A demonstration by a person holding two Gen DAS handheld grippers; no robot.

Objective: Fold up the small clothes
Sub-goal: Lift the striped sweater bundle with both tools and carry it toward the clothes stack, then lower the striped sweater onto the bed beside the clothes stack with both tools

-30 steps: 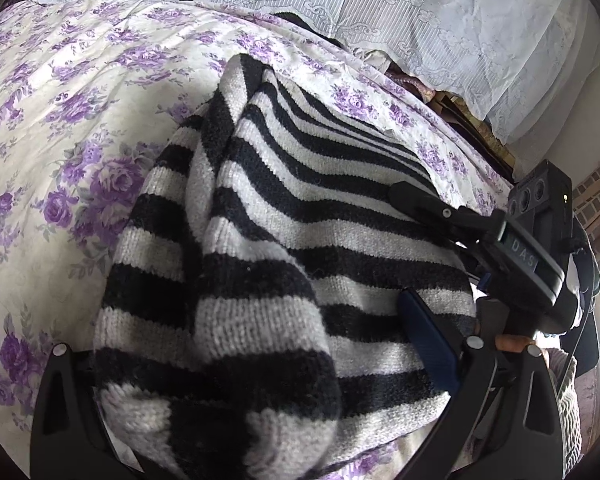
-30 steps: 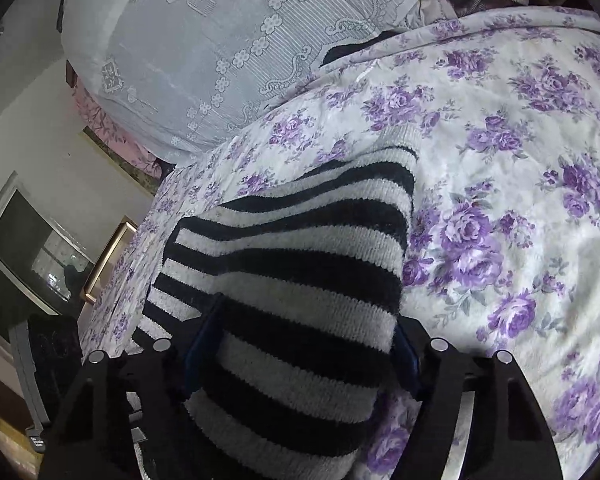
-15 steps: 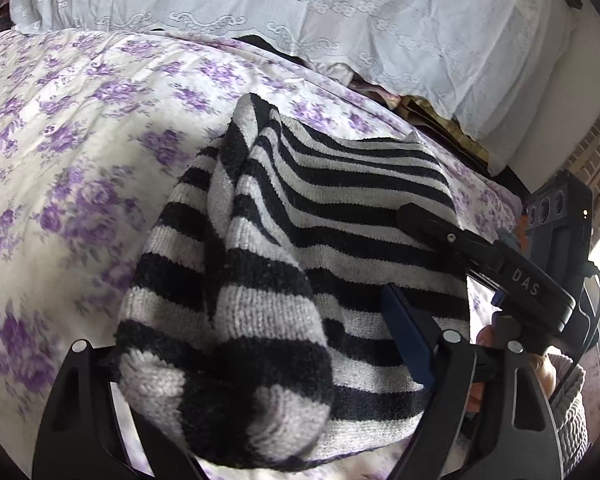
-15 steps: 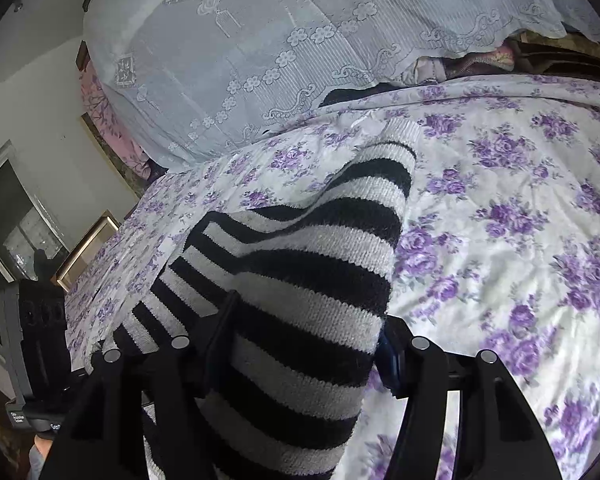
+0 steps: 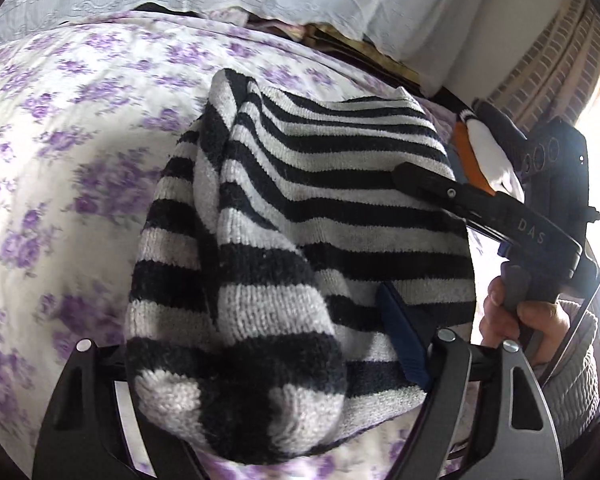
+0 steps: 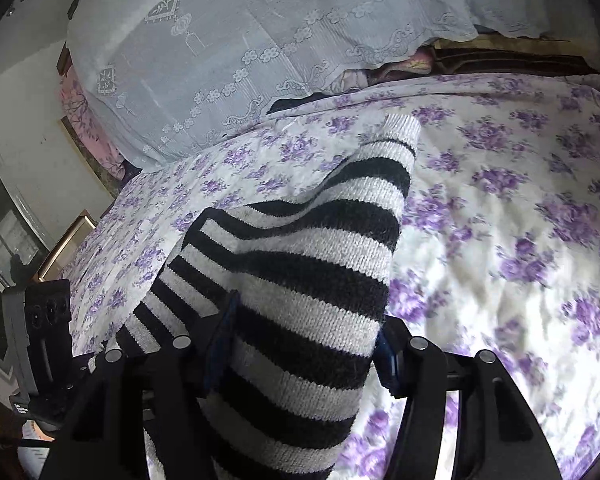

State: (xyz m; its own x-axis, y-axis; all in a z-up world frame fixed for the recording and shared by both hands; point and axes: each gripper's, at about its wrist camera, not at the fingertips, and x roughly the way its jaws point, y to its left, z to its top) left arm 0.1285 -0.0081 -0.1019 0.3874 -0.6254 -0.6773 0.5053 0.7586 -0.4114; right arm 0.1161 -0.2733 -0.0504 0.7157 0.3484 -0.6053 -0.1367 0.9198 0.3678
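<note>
Purple-flowered white bedding spreads beneath both tongs, each pinching a bunched end of the black-and-grey striped knitted garment: the left gripper and the right gripper. Held above that bedding, the garment sags between them. It looks soft, light and stretchy, best gripped at folded edges.

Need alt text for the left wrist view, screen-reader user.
Left gripper grips a bunched end of a black-and-white striped knit garment above a purple-floral bedspread. At right, the right gripper holds another part of the garment, its handle in the person's right hand.
</note>
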